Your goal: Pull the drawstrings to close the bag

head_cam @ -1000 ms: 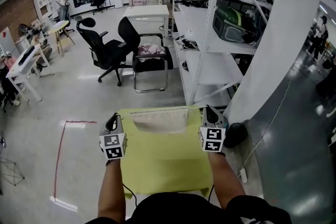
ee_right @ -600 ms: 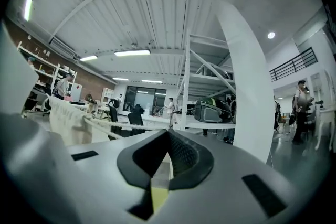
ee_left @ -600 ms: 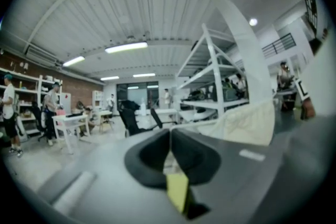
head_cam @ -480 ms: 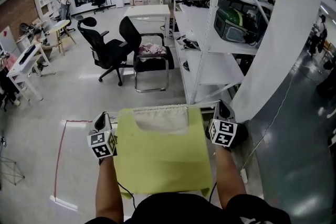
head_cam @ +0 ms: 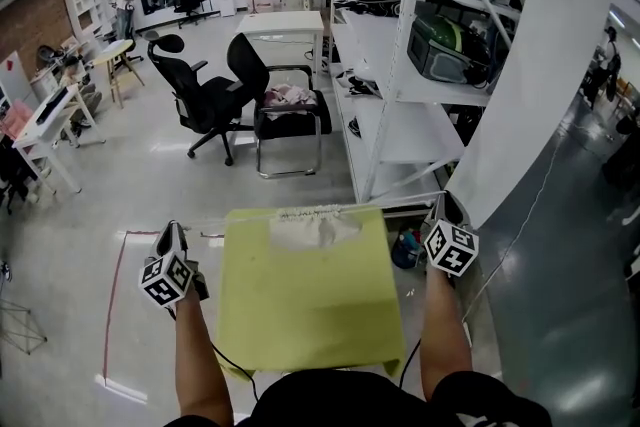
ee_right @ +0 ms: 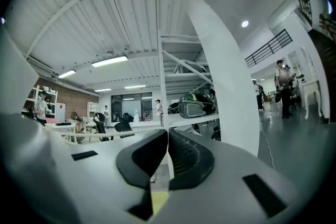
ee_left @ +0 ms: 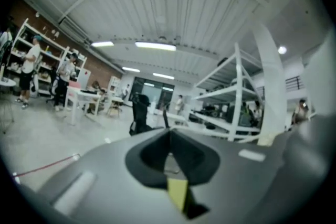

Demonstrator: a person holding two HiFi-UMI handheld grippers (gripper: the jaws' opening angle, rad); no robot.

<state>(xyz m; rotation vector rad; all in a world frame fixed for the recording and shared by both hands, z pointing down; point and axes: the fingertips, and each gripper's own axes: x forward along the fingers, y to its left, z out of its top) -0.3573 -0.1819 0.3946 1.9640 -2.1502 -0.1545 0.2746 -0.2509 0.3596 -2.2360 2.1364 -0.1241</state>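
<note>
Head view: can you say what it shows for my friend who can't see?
A person holds the left gripper and right gripper wide apart, each shut on a drawstring of the beige bag, whose mouth is bunched up. The bag lies on a yellow-green surface.

I find no word, number or brand that I can read in any view. The white cube (head_cam: 166, 280) on my left tool (ee_left: 170, 139) and the white cube (head_cam: 450, 248) on my right tool (ee_right: 167, 139) carry only black-and-white square marker patterns, not lettering.
</note>
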